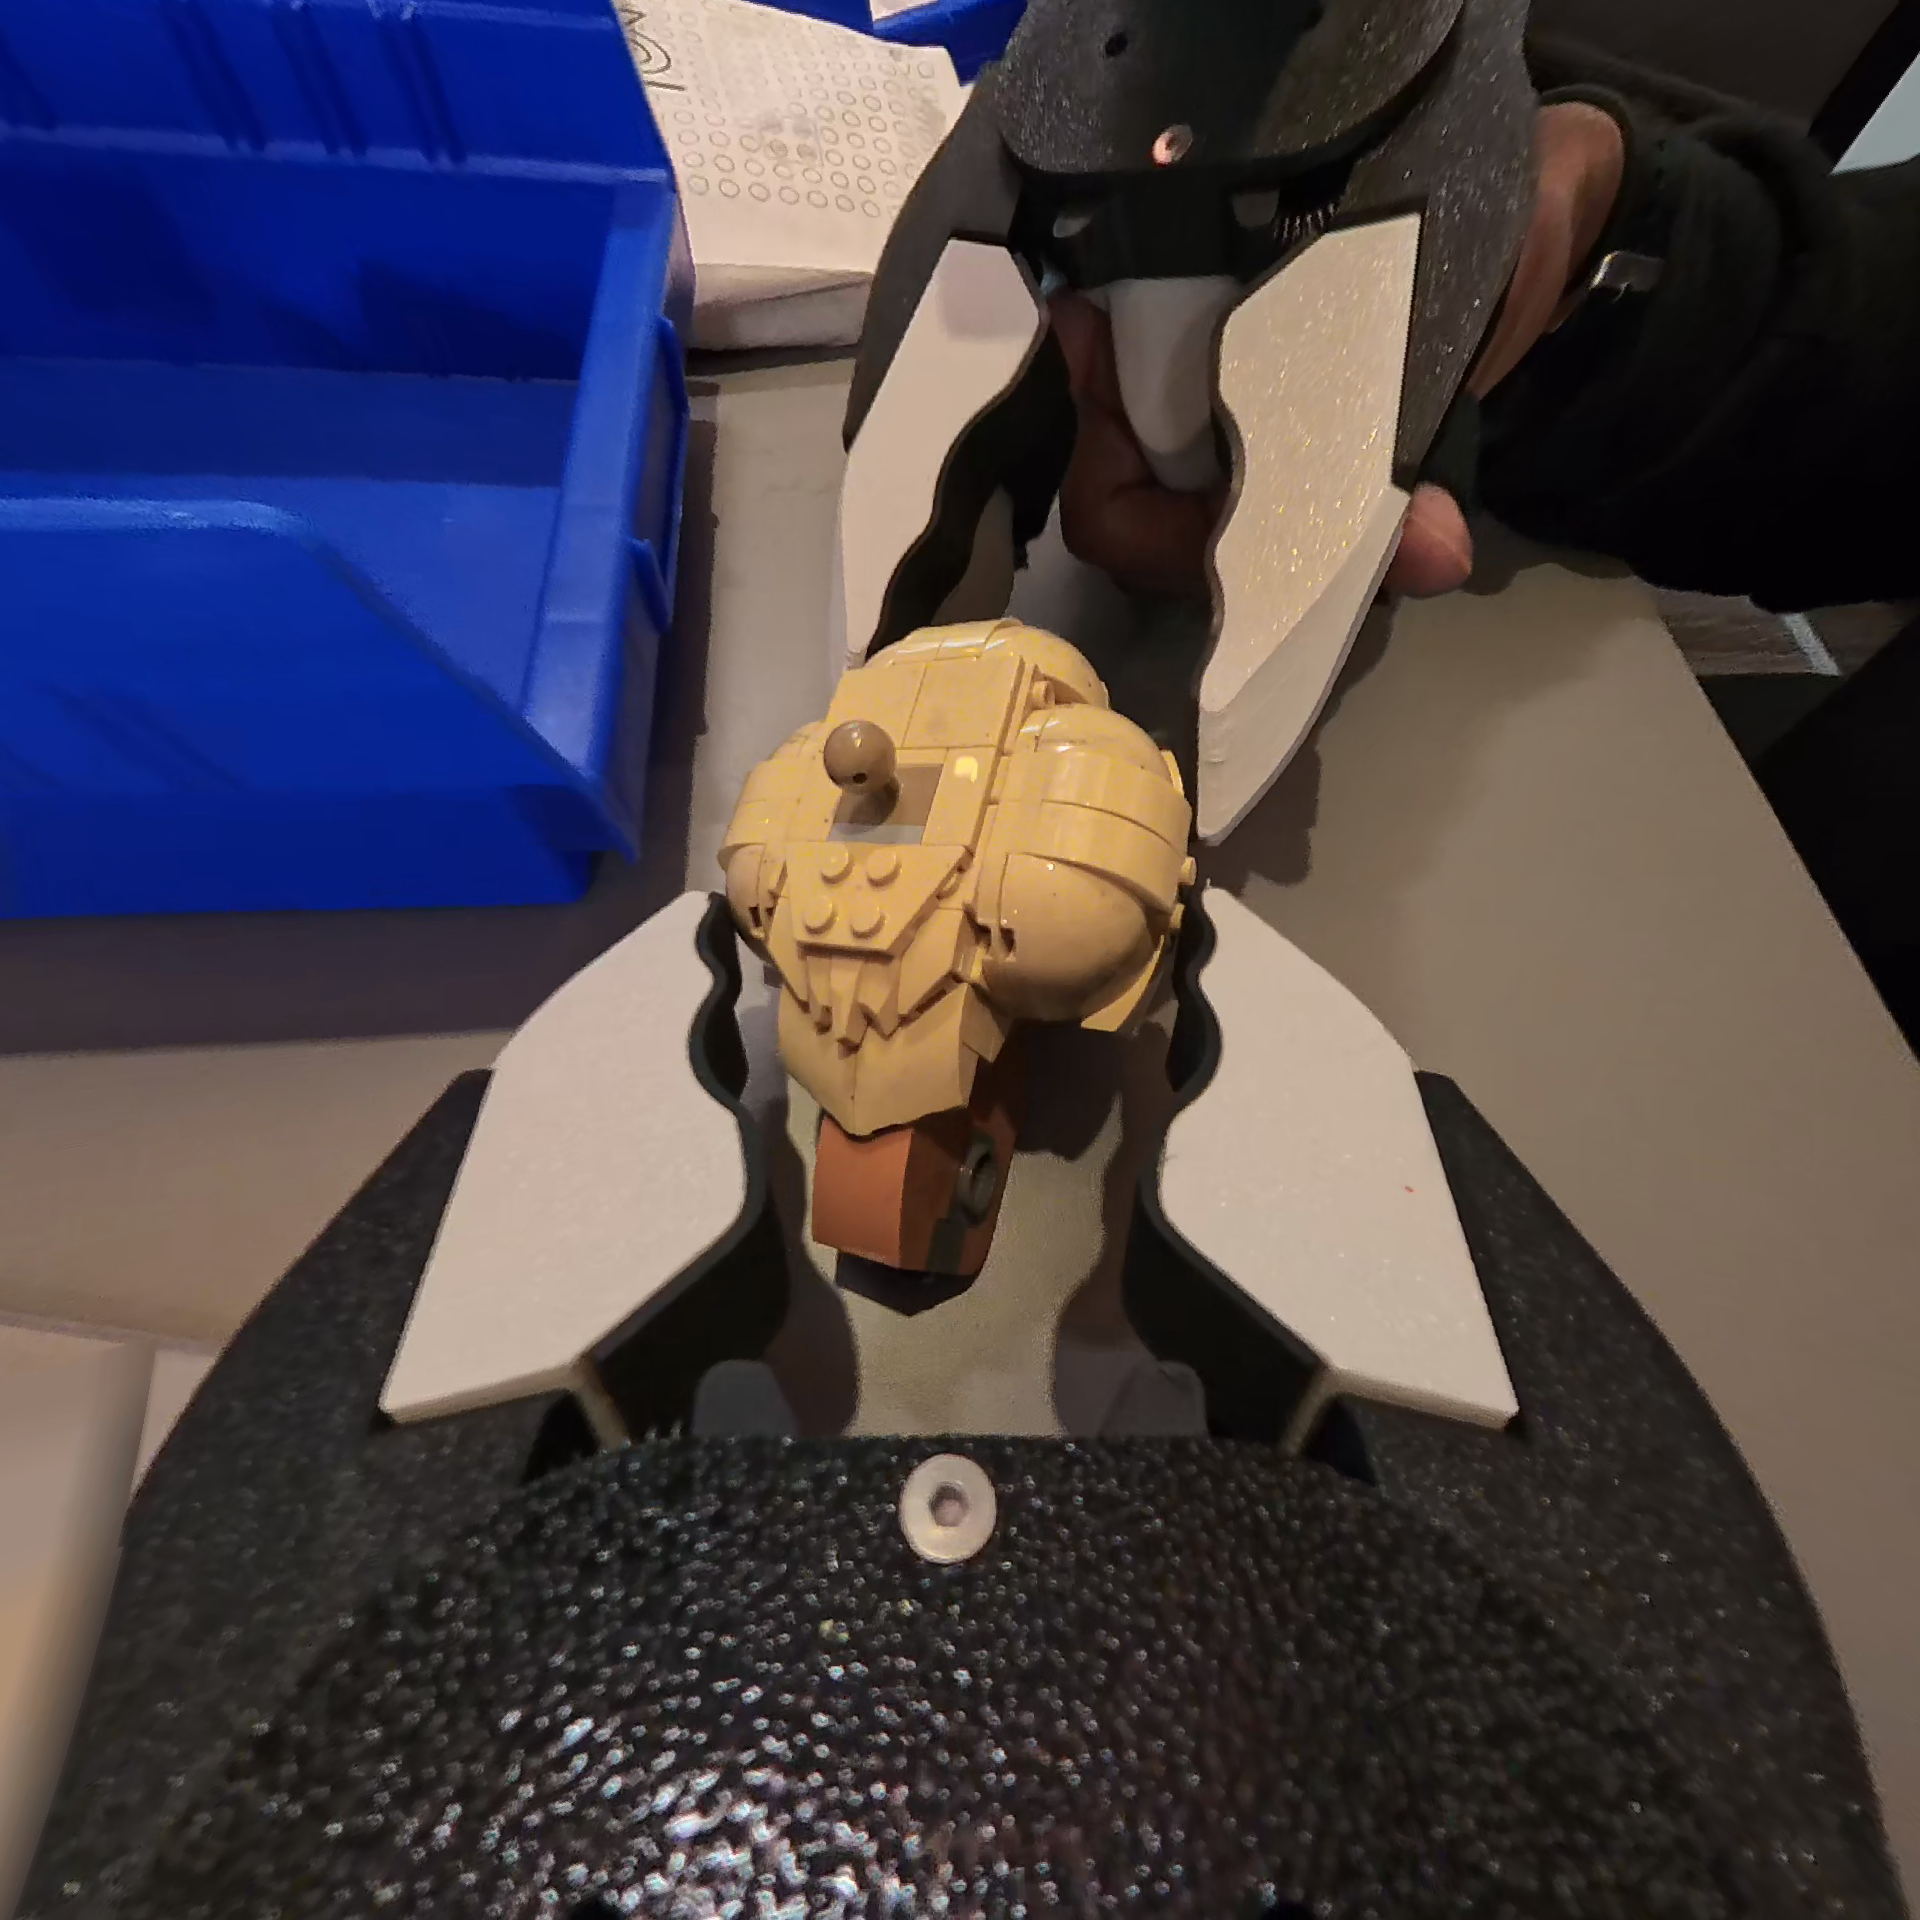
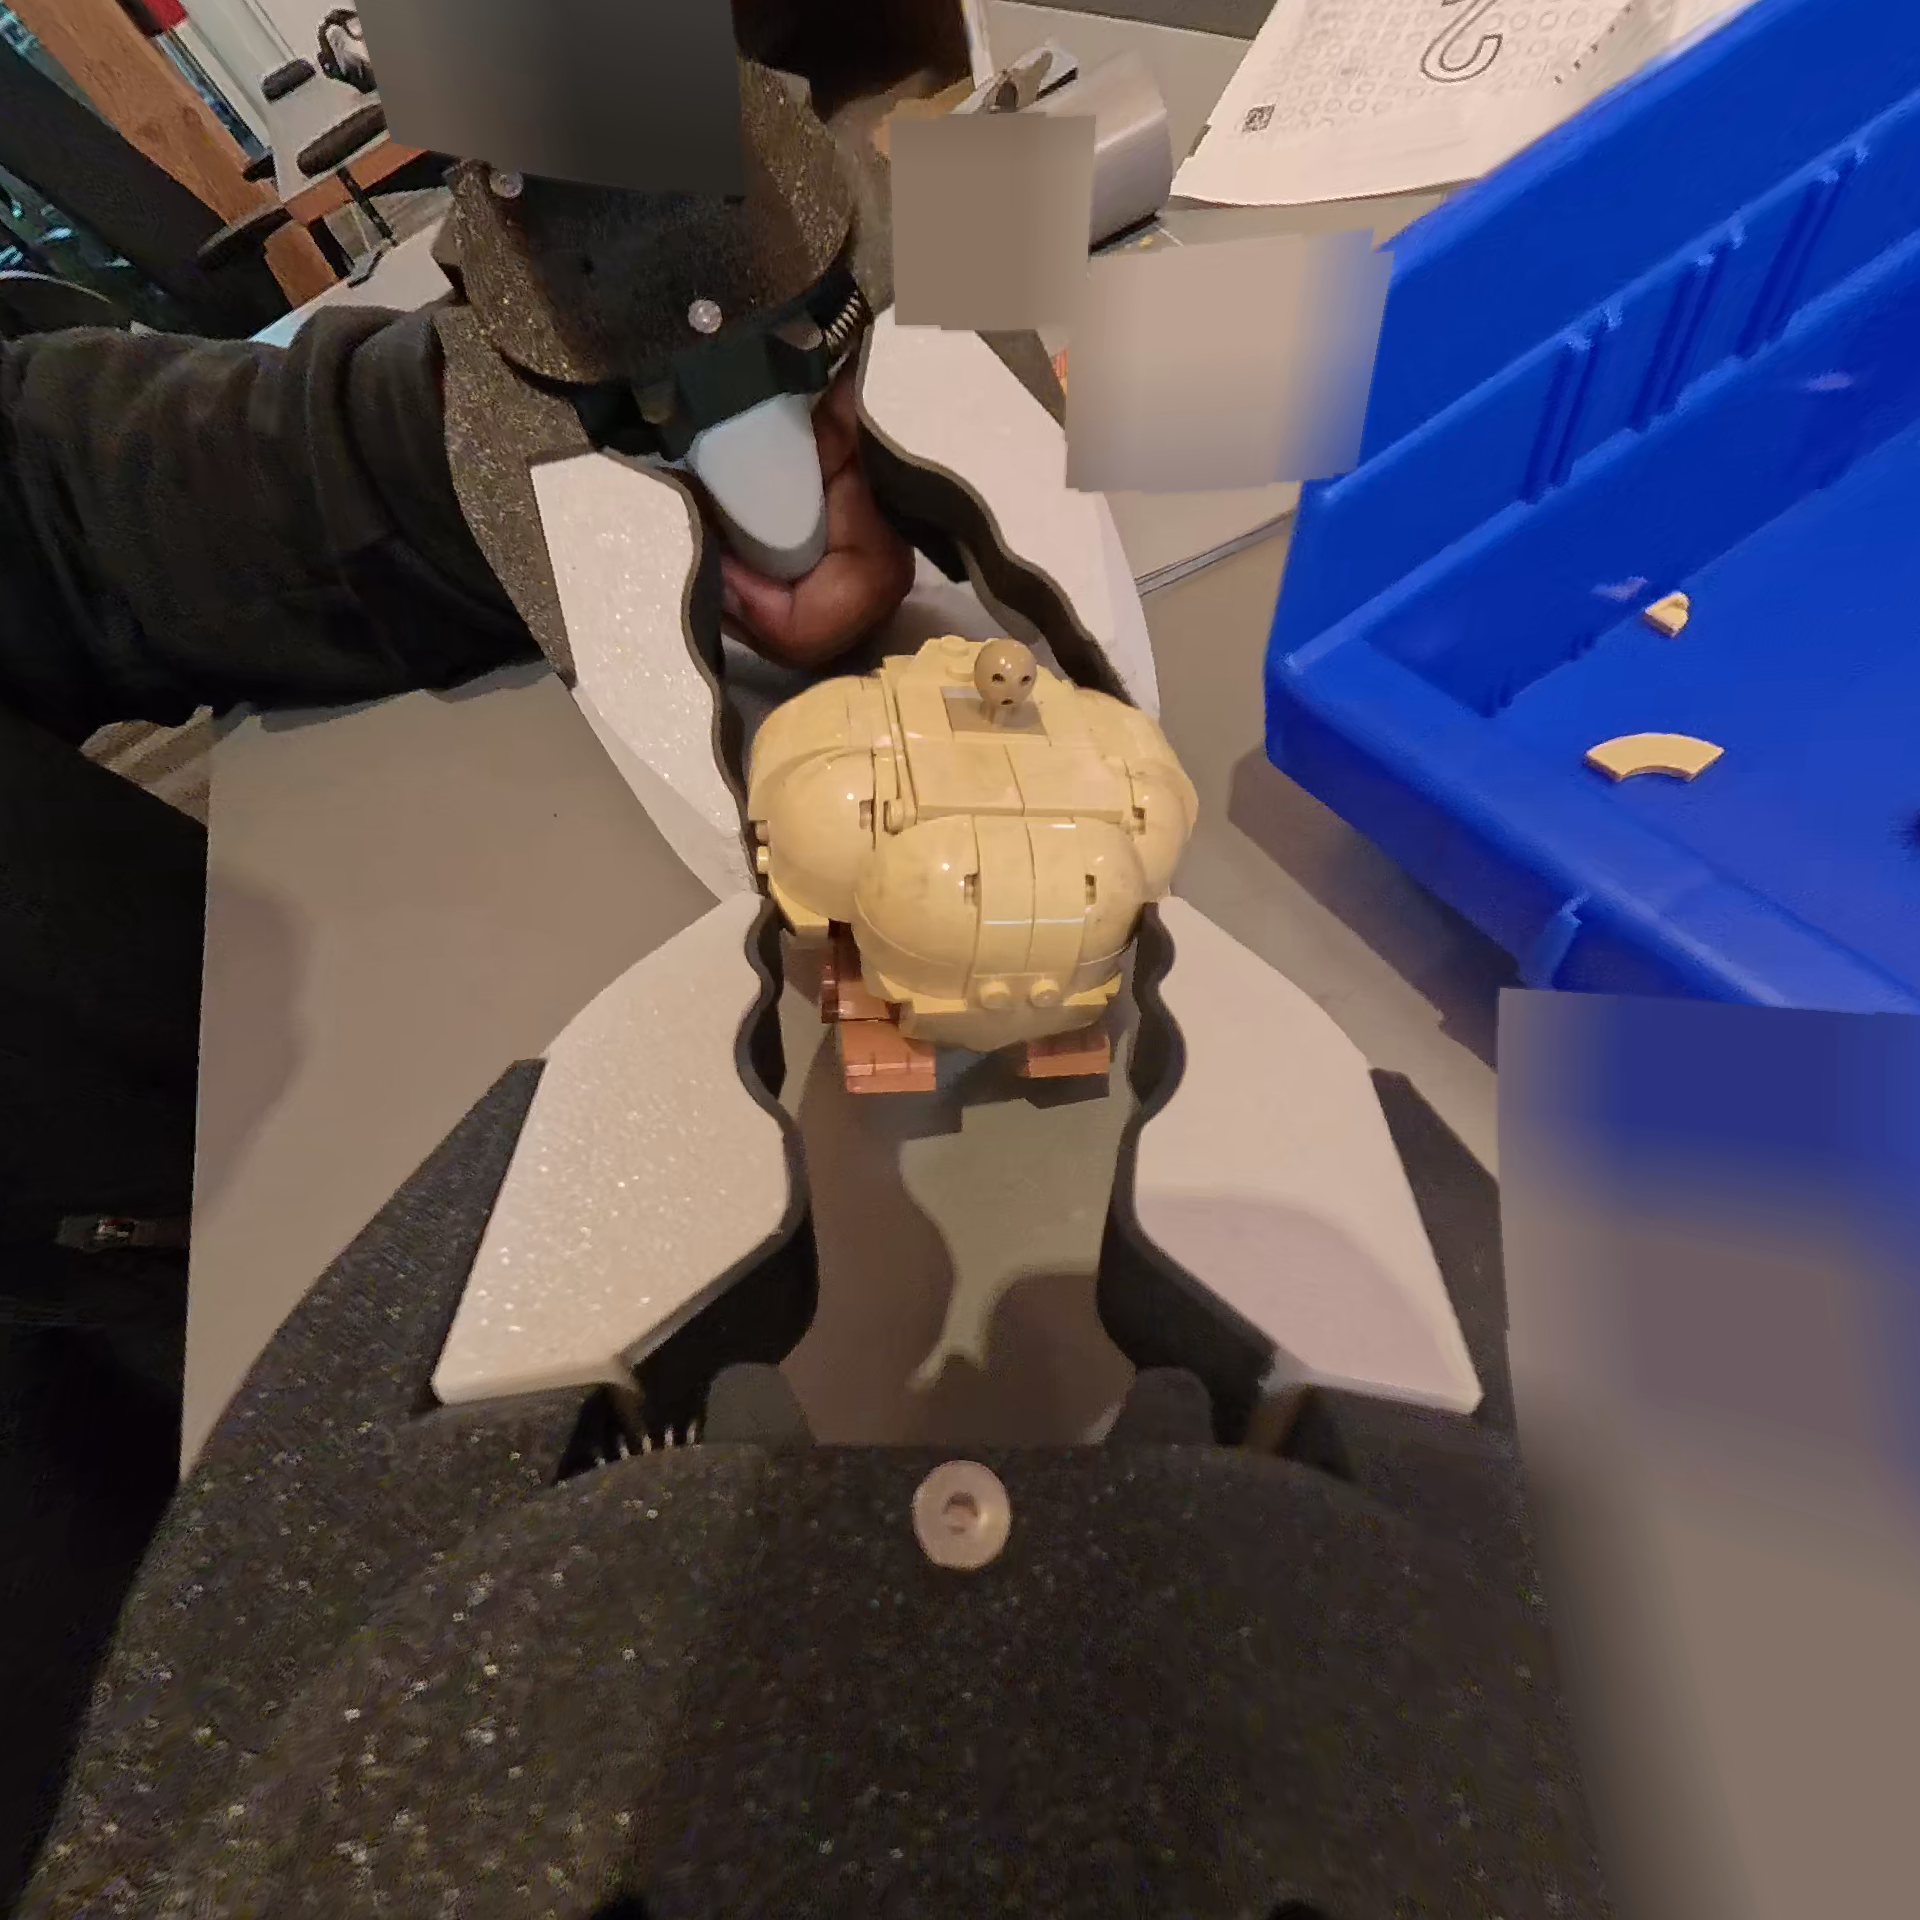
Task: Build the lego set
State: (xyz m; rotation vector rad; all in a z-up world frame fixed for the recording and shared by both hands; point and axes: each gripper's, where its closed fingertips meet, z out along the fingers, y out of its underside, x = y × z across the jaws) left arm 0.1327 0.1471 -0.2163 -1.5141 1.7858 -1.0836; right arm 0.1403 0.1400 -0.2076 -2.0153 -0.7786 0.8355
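Tan toy-brick figure (image 1: 956, 862) with brown feet stands on the grey table (image 1: 1507, 1039) beside a blue plastic bin (image 1: 312, 520), between the unclenched left hand-held gripper (image 1: 961, 935) and the right hand-held gripper (image 2: 951, 935), whose fingers clench its sides.

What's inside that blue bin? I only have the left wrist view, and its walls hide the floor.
Observer: A curved tan piece and a smaller tan piece lie on the blue bin floor.
Operator: What does the tan brick model stand on?
Observer: Two brown block feet, both on the table.
Operator: Anything on the top ball?
Observer: Three small dark holes on the side facing the right wrist camera.
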